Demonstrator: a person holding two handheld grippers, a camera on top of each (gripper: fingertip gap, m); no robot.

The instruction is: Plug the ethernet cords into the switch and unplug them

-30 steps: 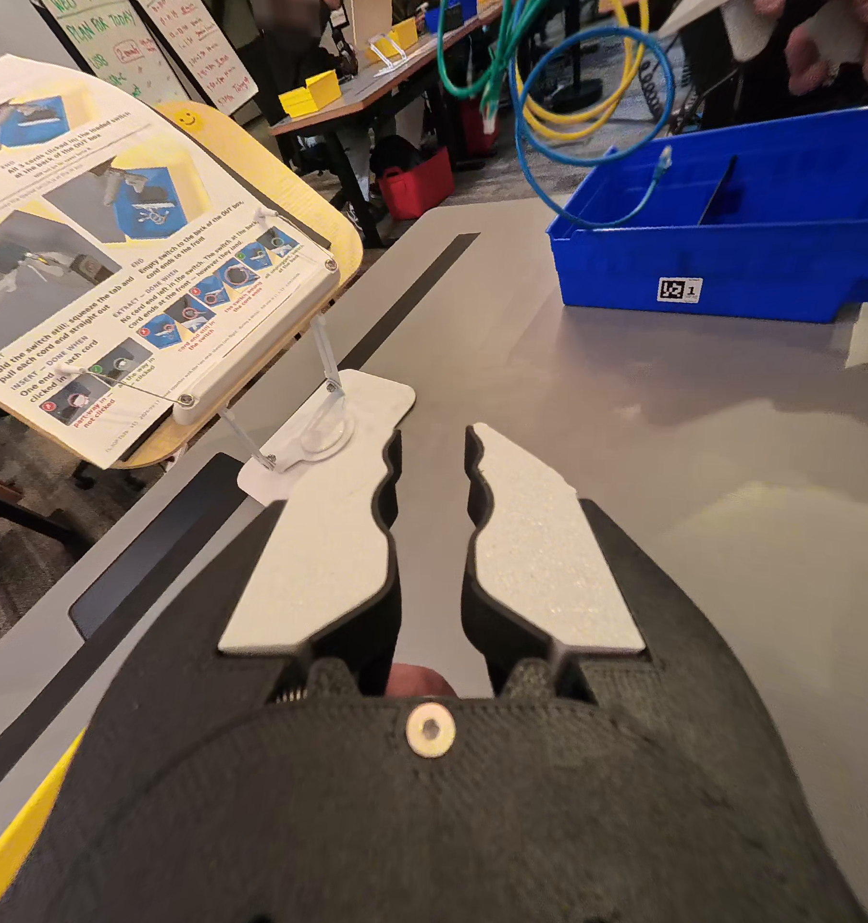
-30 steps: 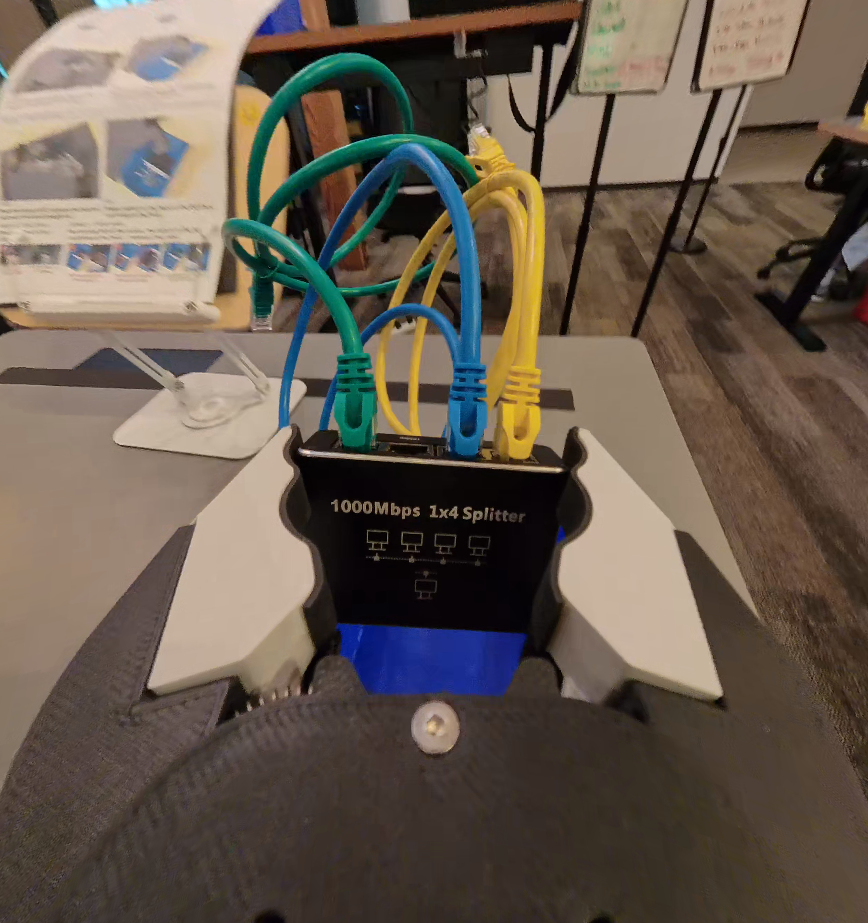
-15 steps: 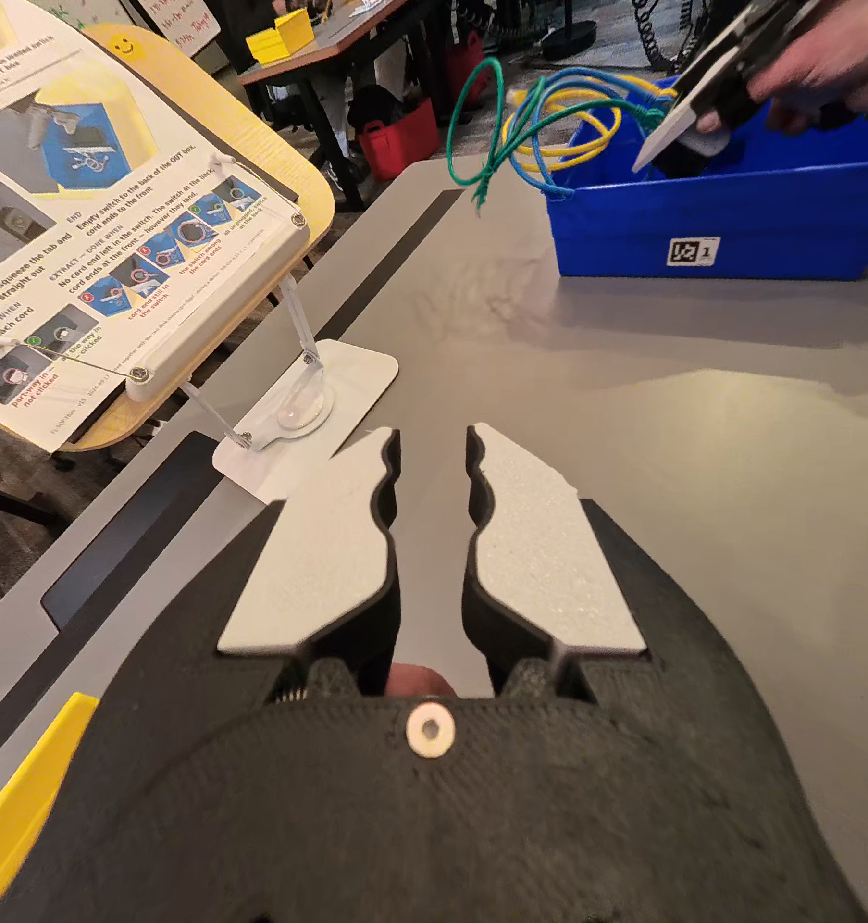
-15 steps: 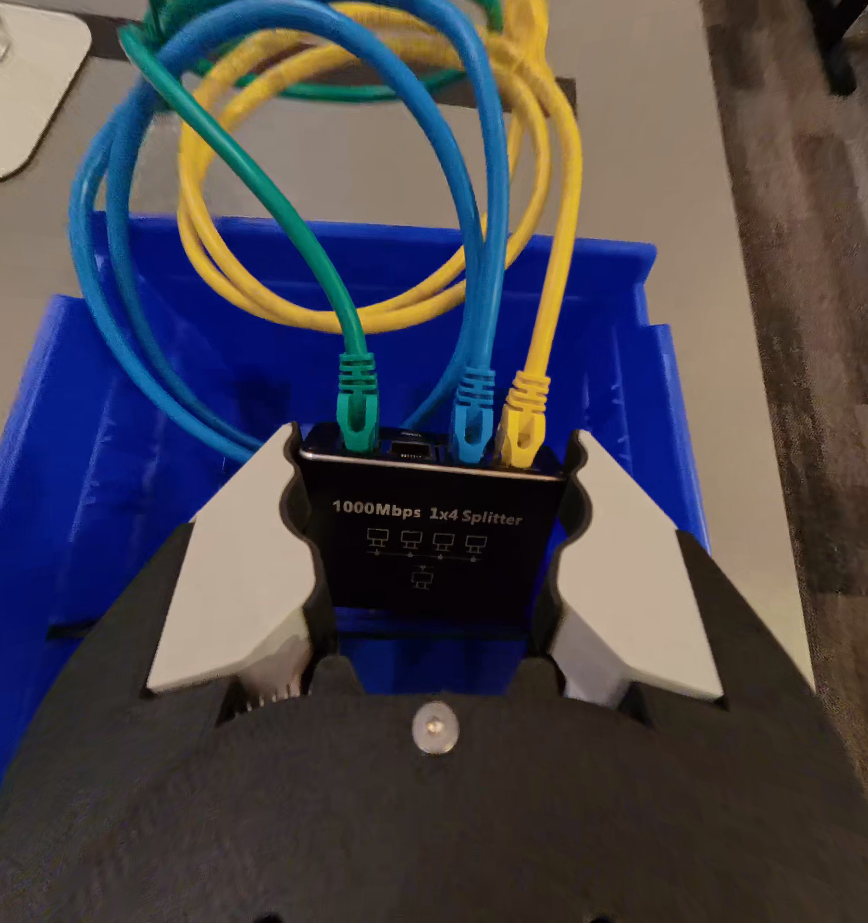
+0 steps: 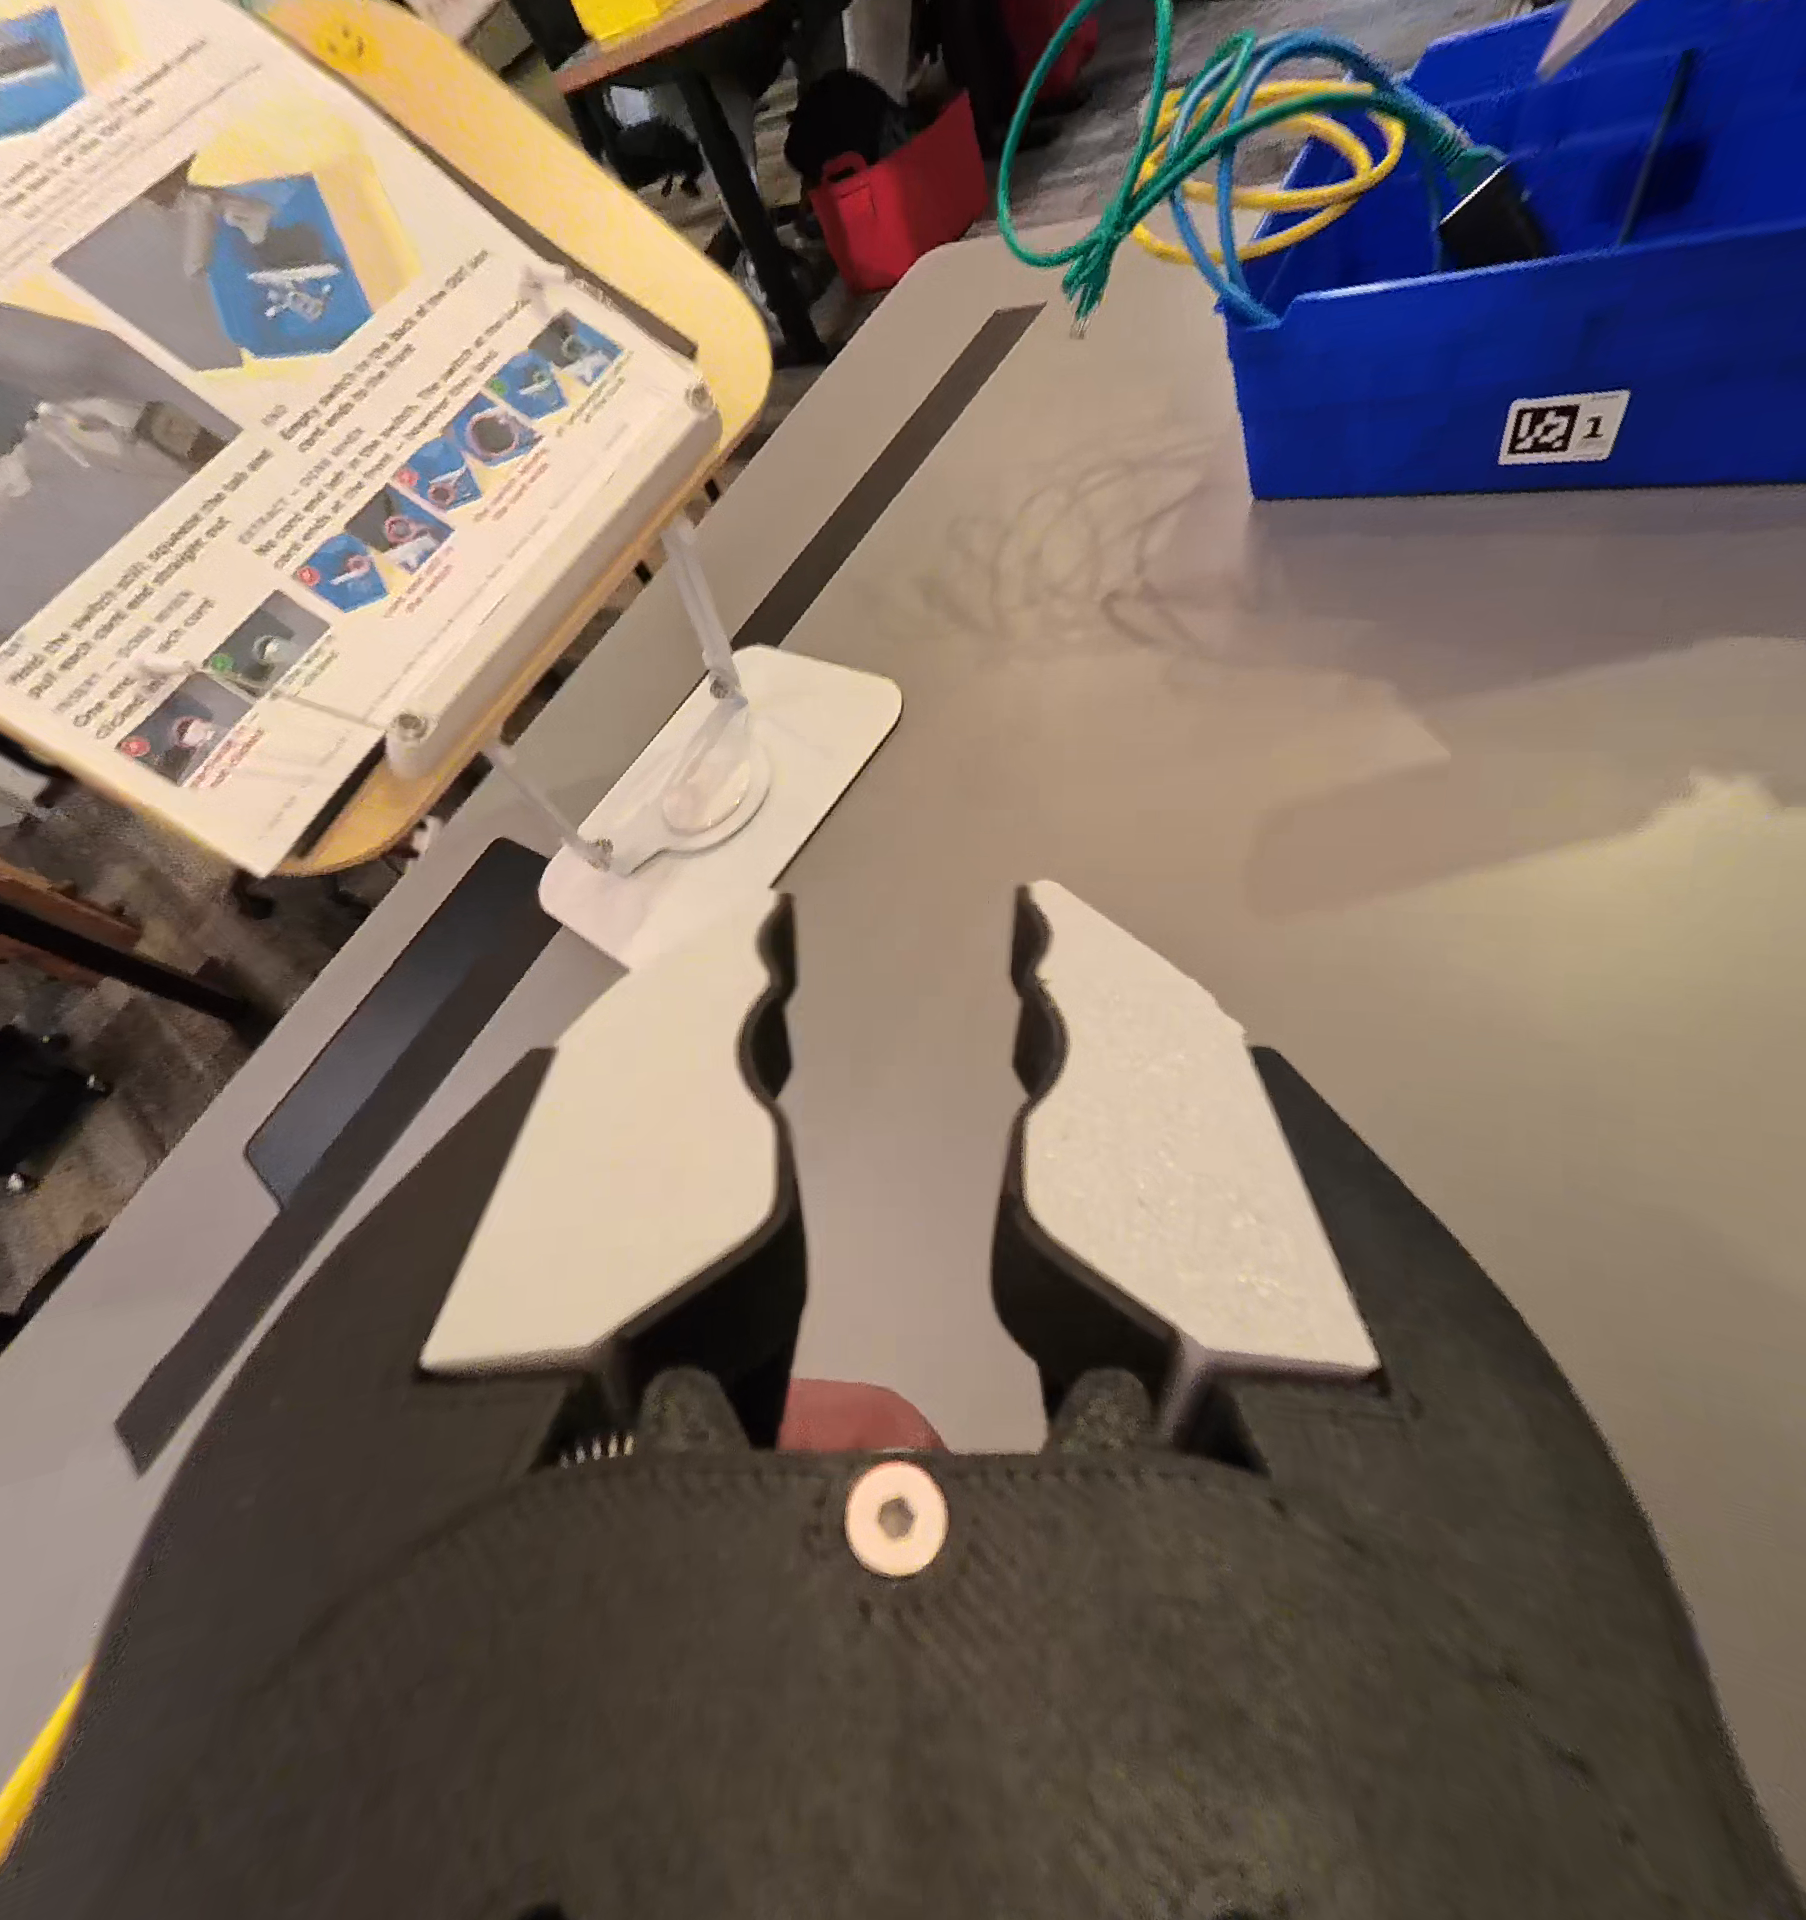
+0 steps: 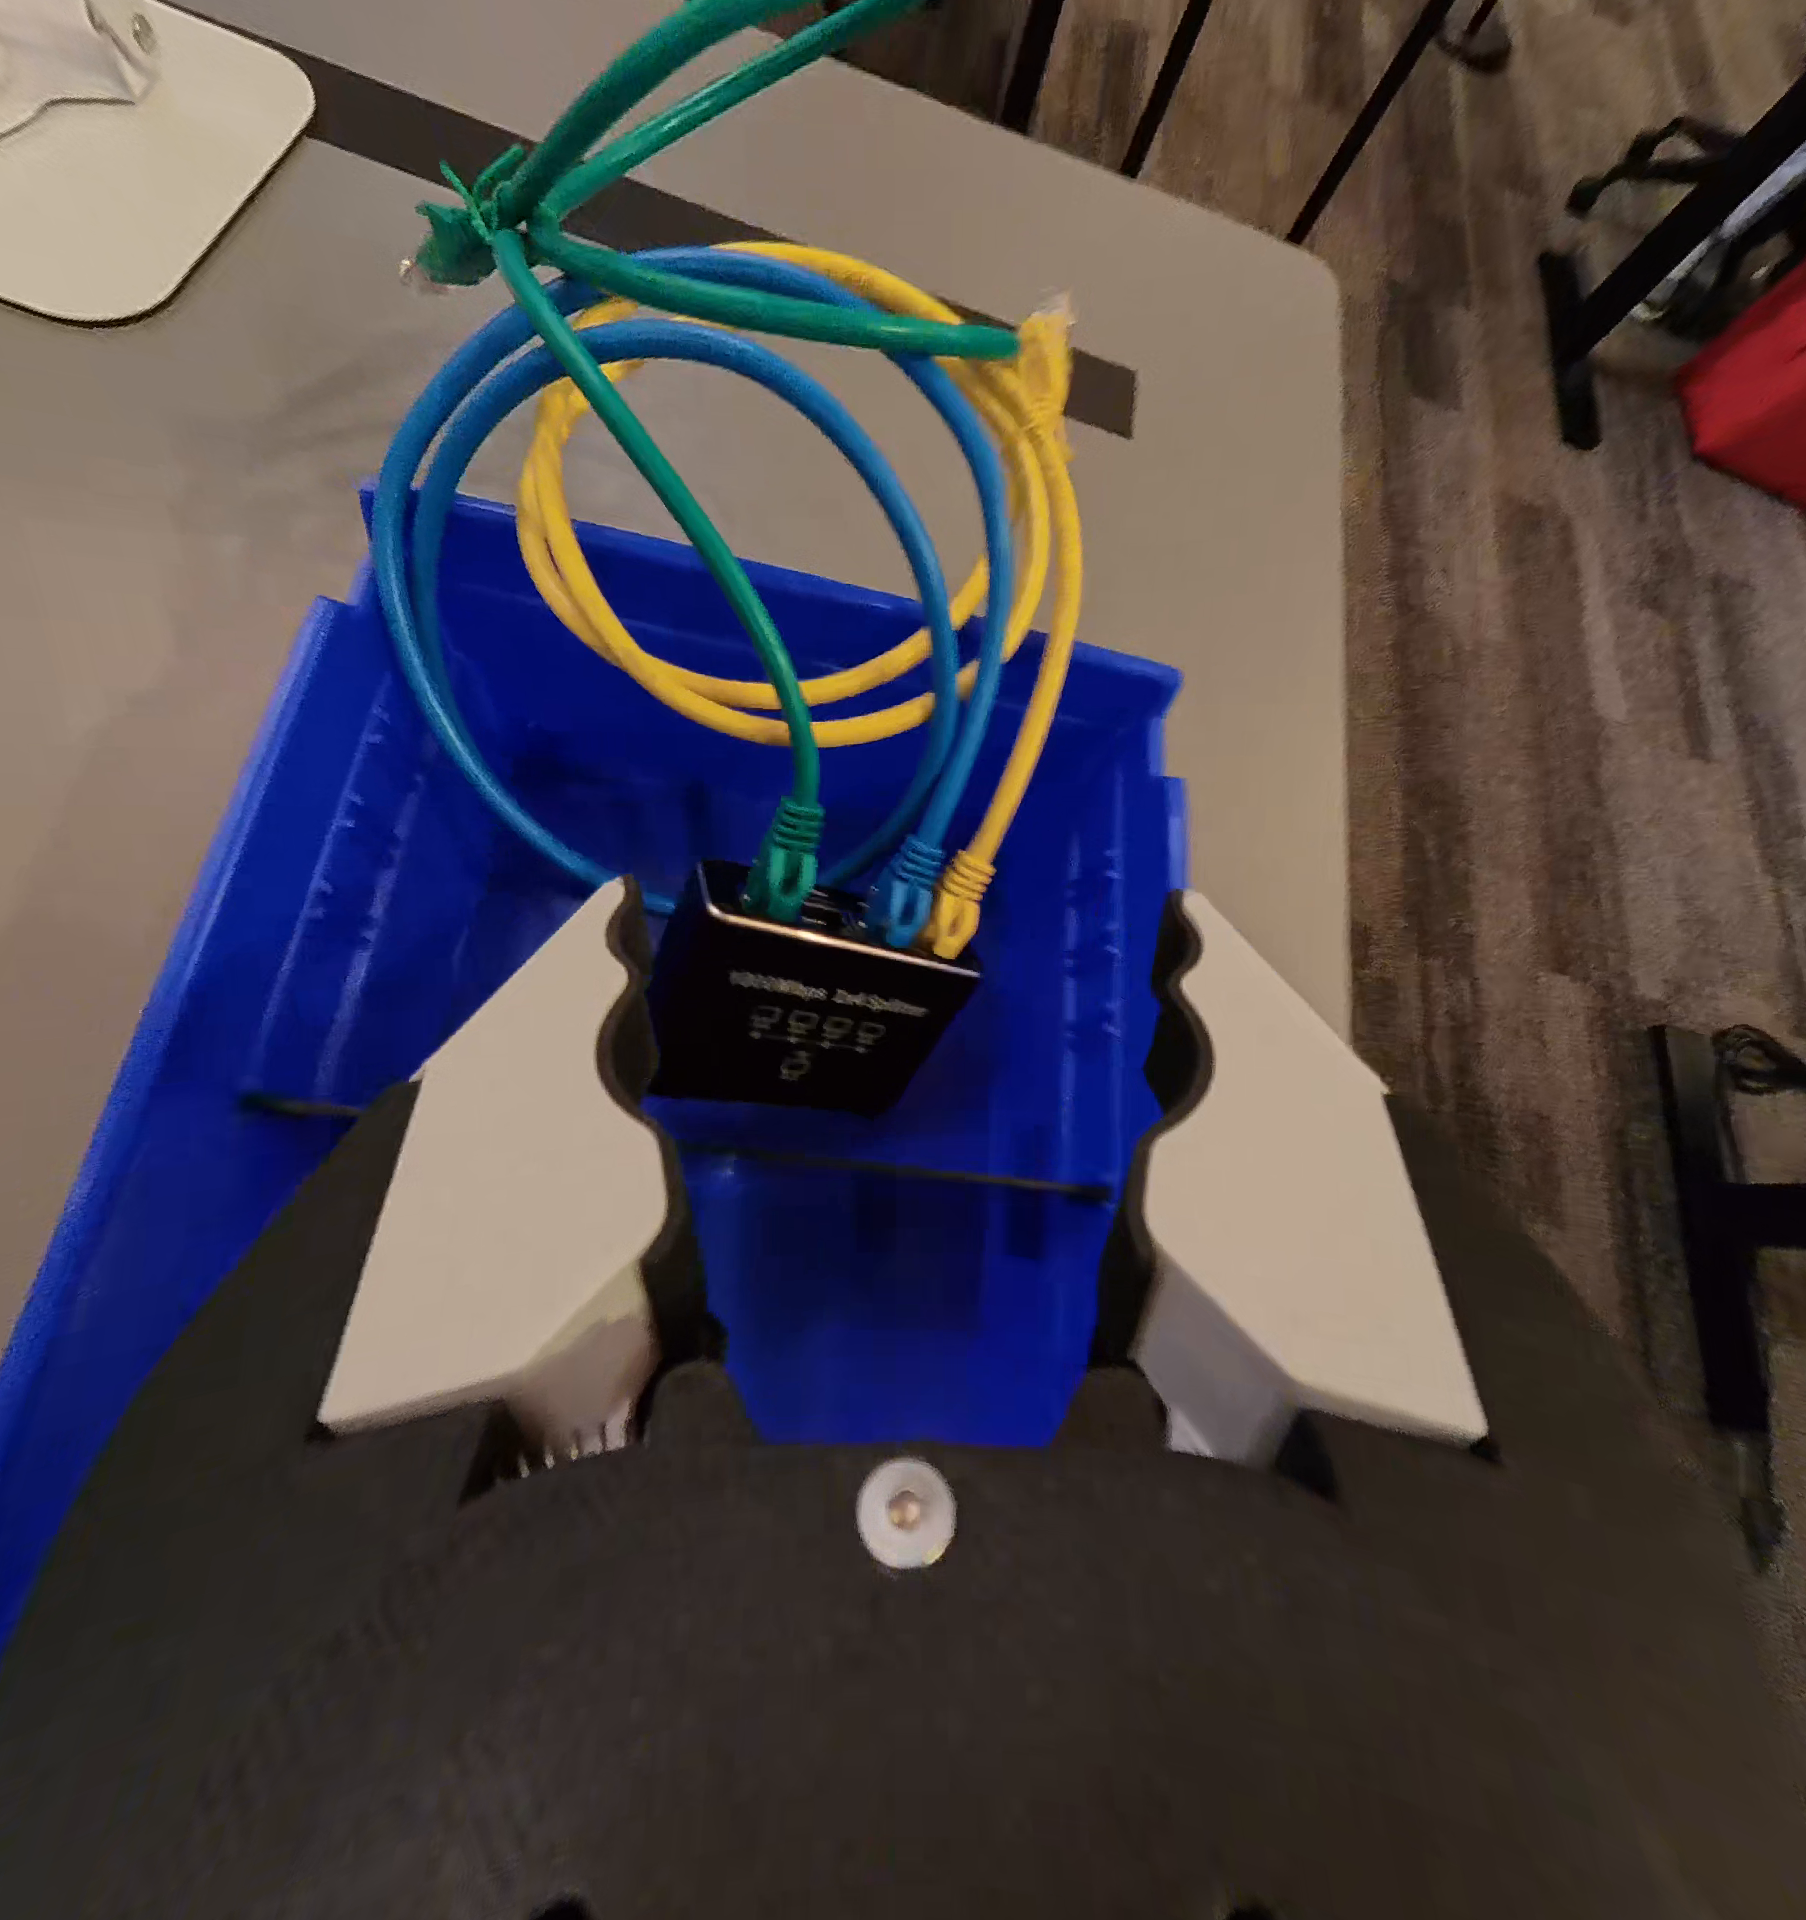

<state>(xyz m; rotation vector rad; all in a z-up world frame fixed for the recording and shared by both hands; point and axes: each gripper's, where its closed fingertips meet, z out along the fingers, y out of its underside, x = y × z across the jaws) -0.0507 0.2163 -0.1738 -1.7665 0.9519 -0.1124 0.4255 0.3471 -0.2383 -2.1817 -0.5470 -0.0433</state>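
The black switch (image 6: 805, 1029) lies tilted in the blue bin (image 6: 286, 831), with a green cord (image 6: 670, 488), a blue cord (image 6: 411, 582) and a yellow cord (image 6: 1044, 582) plugged into it. Their loops hang over the bin's far wall. My right gripper (image 6: 899, 899) is open just above the switch, its jaws apart and clear of it. My left gripper (image 5: 904, 904) is open and empty over the grey table (image 5: 1294, 1039), well short of the bin (image 5: 1398, 395). The switch (image 5: 1491, 218) and cords (image 5: 1190, 135) also show in the left wrist view.
An instruction sheet on a clear stand (image 5: 255, 416) with a white base (image 5: 743, 769) stands at the table's left edge. The base also shows in the right wrist view (image 6: 99, 156). A divider crosses the bin. A red bag (image 6: 1792, 384) sits on the floor beyond the table's edge. One gripper's finger ends stand about 50 cm off the other's. The black switch (image 6: 805, 1029) lies some 8 cm from my right tips, 50 cm from my left tips.
My right gripper carried the switch down into the blue bin, then opened and let it go. My left gripper's jaws have opened wider.
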